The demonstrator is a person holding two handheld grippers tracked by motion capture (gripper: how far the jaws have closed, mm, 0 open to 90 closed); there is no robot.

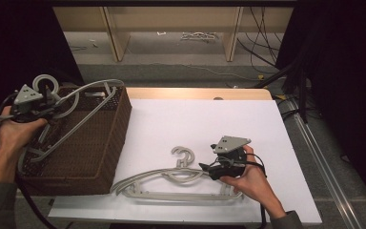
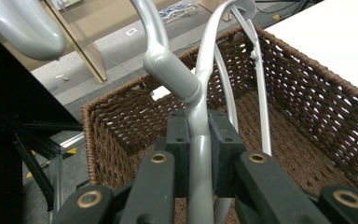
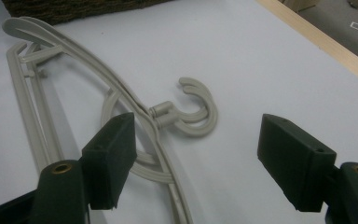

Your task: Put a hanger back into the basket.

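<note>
A grey plastic hanger [image 1: 91,86] hangs tilted over the brown wicker basket [image 1: 116,136] at the table's left, its lower end down inside. My left gripper [image 1: 52,102] is shut on it just below the hook; in the left gripper view the hanger's neck [image 2: 199,140] is pinched between the two pads, above the basket [image 2: 307,112]. Two beige hangers [image 1: 171,183] lie stacked flat on the white table near the front. My right gripper [image 1: 206,167] stands open just right of their middle. In the right gripper view its pads [image 3: 113,156] straddle the beige hangers' hooks [image 3: 193,112] without touching them.
A white sheet [image 1: 205,124] covers the table, with a wooden edge [image 1: 195,93] at the back. Beyond are wooden shelf legs [image 1: 116,40] and cables [image 1: 262,47] on the floor. A metal rail [image 1: 321,157] runs along the right.
</note>
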